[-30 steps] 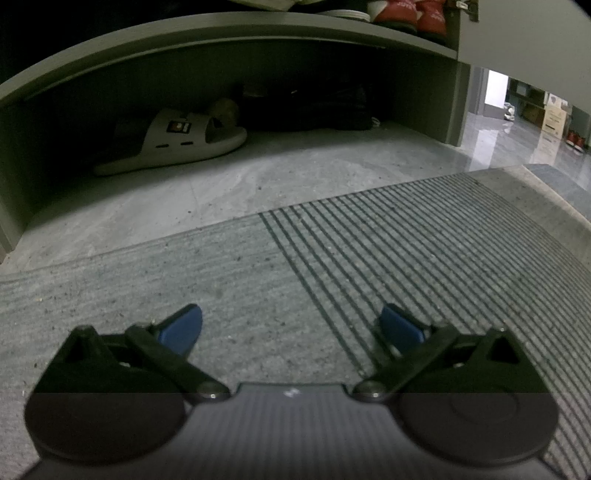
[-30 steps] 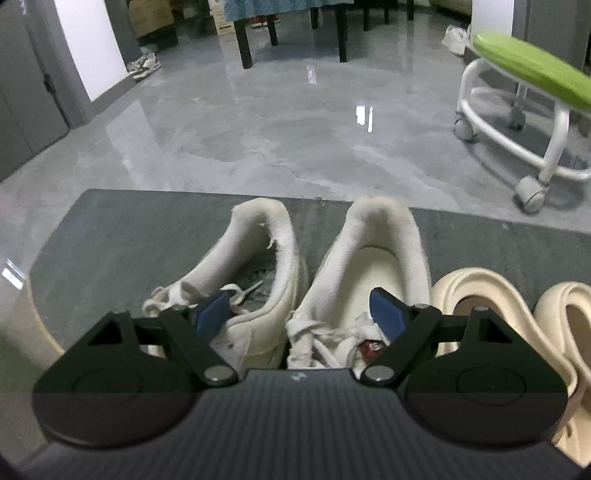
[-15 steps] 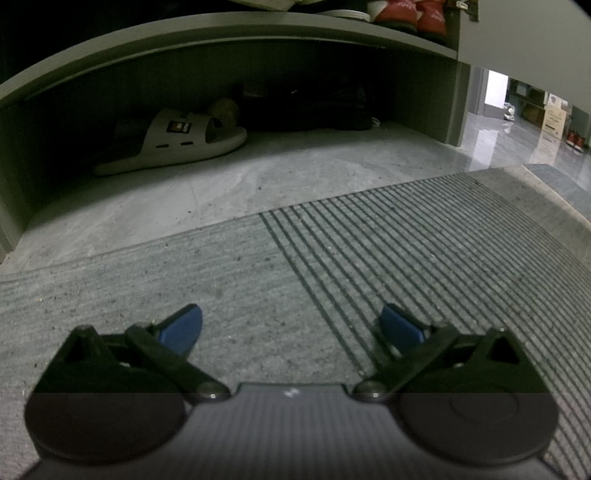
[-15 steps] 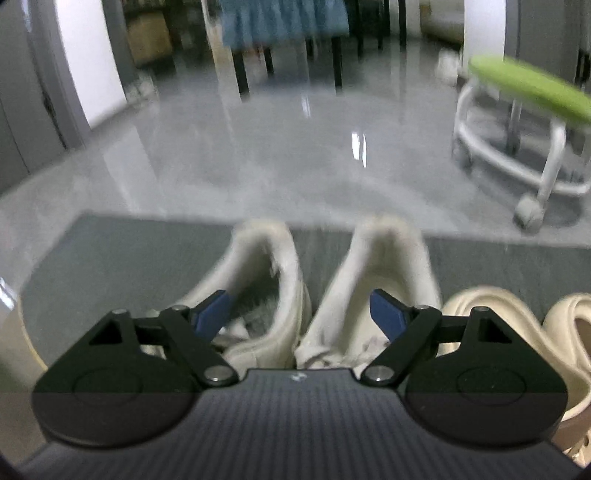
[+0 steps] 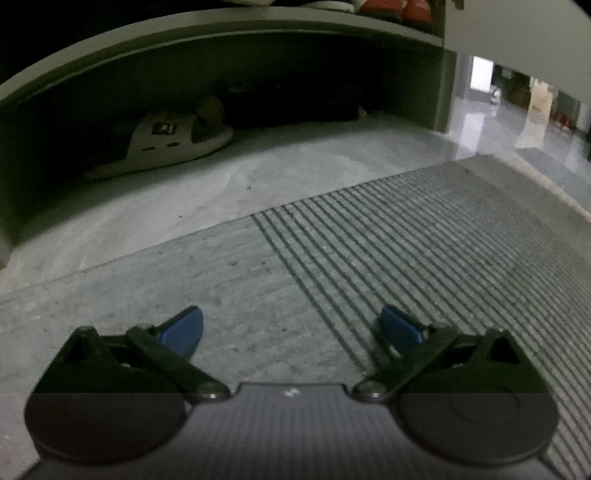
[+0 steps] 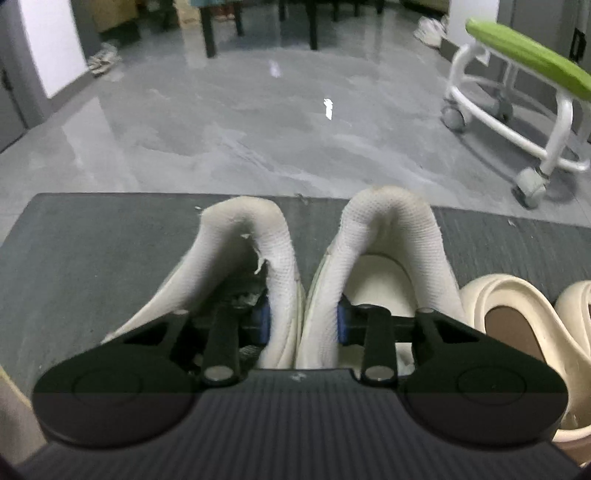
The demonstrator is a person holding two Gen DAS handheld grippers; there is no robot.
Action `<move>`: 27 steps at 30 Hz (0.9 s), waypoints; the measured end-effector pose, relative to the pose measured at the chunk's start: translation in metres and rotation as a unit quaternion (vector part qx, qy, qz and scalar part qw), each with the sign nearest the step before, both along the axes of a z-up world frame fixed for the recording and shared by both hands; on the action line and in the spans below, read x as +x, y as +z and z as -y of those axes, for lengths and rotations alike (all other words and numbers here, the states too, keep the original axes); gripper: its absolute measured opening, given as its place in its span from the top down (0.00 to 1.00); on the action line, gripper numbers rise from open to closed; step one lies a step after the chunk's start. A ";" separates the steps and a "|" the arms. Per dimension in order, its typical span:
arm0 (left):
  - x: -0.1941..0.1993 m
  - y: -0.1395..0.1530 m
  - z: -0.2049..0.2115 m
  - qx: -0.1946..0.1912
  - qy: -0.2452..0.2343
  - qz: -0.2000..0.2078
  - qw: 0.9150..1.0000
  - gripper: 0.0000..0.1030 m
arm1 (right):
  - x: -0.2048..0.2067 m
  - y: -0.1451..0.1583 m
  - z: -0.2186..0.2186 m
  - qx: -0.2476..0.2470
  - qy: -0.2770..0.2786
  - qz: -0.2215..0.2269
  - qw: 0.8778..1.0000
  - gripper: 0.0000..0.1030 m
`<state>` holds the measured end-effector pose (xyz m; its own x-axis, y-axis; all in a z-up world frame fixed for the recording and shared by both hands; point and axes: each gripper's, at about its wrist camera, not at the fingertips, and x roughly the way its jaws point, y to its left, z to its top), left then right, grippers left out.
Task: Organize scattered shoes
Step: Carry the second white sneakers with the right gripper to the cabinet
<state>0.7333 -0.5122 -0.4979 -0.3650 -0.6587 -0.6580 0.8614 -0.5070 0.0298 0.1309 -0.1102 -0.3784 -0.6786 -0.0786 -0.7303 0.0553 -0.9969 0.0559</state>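
Right gripper [image 6: 301, 325] jaws closing, pinching the touching inner collars of both white sneakers [image 6: 369, 258] on the dark mat [image 6: 92, 240]. Left gripper [image 5: 291, 328] jaws apart, empty. Risk: thin fabric pinch, one sneaker may slip free on lift.

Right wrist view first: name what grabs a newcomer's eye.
The right gripper, jaws closing, pinches the inner walls of two white sneakers together on the dark mat. Beside them lie cream slippers. The left gripper hangs open before a shoe shelf.
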 end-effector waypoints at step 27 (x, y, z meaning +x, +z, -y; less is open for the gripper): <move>0.058 0.152 -0.107 -0.268 0.013 -0.109 0.957 0.00 | 0.308 0.160 0.018 -0.155 0.348 -0.285 0.879 0.71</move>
